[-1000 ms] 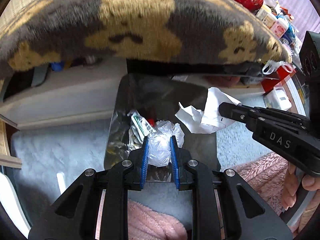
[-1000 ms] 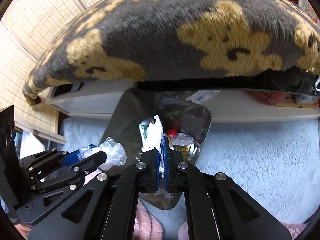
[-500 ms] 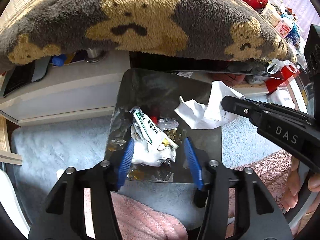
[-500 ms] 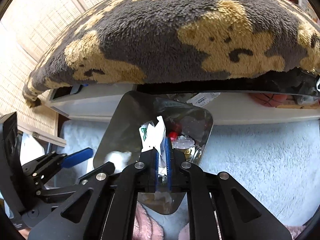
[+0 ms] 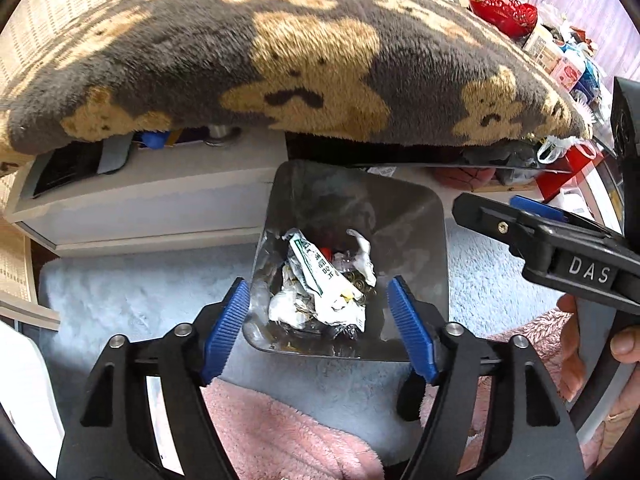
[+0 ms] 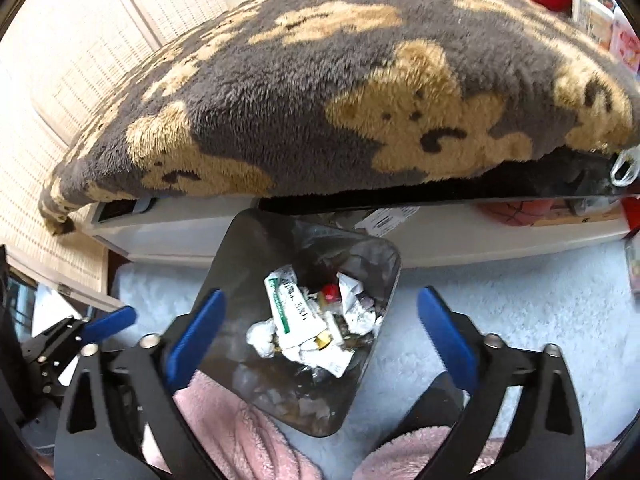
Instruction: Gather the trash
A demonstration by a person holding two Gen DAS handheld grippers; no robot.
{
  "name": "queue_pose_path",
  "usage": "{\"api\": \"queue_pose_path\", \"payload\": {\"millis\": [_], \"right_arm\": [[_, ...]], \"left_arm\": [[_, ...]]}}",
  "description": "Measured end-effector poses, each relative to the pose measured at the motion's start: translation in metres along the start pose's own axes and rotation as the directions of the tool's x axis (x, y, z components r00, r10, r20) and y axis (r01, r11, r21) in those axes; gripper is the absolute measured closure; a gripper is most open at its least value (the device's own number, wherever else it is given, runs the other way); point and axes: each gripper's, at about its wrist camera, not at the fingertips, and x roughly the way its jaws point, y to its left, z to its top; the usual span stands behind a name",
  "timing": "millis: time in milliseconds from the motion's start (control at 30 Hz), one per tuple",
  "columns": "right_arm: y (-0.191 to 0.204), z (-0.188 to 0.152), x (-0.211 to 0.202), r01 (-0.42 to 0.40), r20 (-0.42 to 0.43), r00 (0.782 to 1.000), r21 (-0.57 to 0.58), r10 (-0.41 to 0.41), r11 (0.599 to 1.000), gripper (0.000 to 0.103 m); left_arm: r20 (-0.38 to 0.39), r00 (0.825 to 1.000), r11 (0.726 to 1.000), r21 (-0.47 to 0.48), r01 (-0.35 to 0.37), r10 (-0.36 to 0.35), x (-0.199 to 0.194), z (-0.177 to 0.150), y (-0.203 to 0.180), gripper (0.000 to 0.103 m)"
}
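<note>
Trash (image 5: 320, 284) lies heaped at the bottom of a shiny metal bin (image 5: 424, 232) that stands on a pale blue fluffy rug (image 5: 132, 284); crumpled white paper (image 6: 356, 300), a white packet with green print (image 6: 288, 308) and a small red cap (image 6: 330, 291) are visible in the heap. Left gripper (image 5: 320, 324) hangs above the bin's near rim with its jaws spread wide, having just been opening, nothing between the blue pads (image 5: 226, 328). Right gripper (image 6: 320, 336), likewise poised above the bin, stands released at full spread, its jaws having just been opening, nothing between them. In the left wrist view the right gripper's finger enters from the right, a hand (image 5: 624, 344) on its handle. Behind the bin: a low white shelf (image 5: 152, 204) overhung by a grey blanket with tan bear figures (image 5: 304, 76). Pink fleece (image 5: 276, 436) fills the near edge
</note>
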Motion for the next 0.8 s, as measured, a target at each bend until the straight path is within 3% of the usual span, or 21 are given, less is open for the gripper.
{"api": "queue_pose_path", "payload": {"millis": [267, 367, 433, 533, 633, 700, 800], "right_arm": [[0.006, 0.012, -0.058, 0.073, 0.131, 0.989, -0.014, -0.071, 0.997, 0.003], [0.008, 0.016, -0.097, 0.091, 0.239, 0.967, -0.012, -0.086, 0.996, 0.003], [0.012, 0.018, -0.125, 0.120, 0.318, 0.942, -0.021, -0.107, 0.993, 0.003], [0.016, 0.020, -0.158, 0.167, 0.411, 0.901, -0.025, -0.142, 0.986, 0.003], [0.019, 0.022, -0.193, 0.218, 0.502, 0.846, -0.014, -0.181, 0.976, 0.003], [0.023, 0.021, -0.210, 0.239, 0.547, 0.814, -0.012, -0.194, 0.971, 0.003], [0.031, 0.017, -0.232, 0.259, 0.611, 0.766, -0.011, -0.199, 0.966, 0.003]], "left_arm": [[0.129, 0.992, 1.000, -0.011, -0.007, 0.008, -0.053, 0.009, 0.001, 0.016], [0.214, 0.976, 1.000, -0.011, -0.029, 0.030, -0.086, 0.015, 0.000, 0.010], [0.266, 0.963, 0.999, -0.009, -0.039, 0.041, -0.106, 0.019, -0.001, 0.008], [0.368, 0.929, 0.999, -0.014, -0.046, 0.048, -0.146, 0.024, -0.005, 0.008], [0.445, 0.894, 0.998, -0.019, -0.056, 0.058, -0.175, 0.025, -0.008, 0.008], [0.507, 0.859, 0.997, -0.016, -0.075, 0.073, -0.198, 0.026, -0.012, 0.008], [0.563, 0.821, 0.994, -0.011, -0.108, 0.095, -0.219, 0.027, -0.017, 0.008]]}}
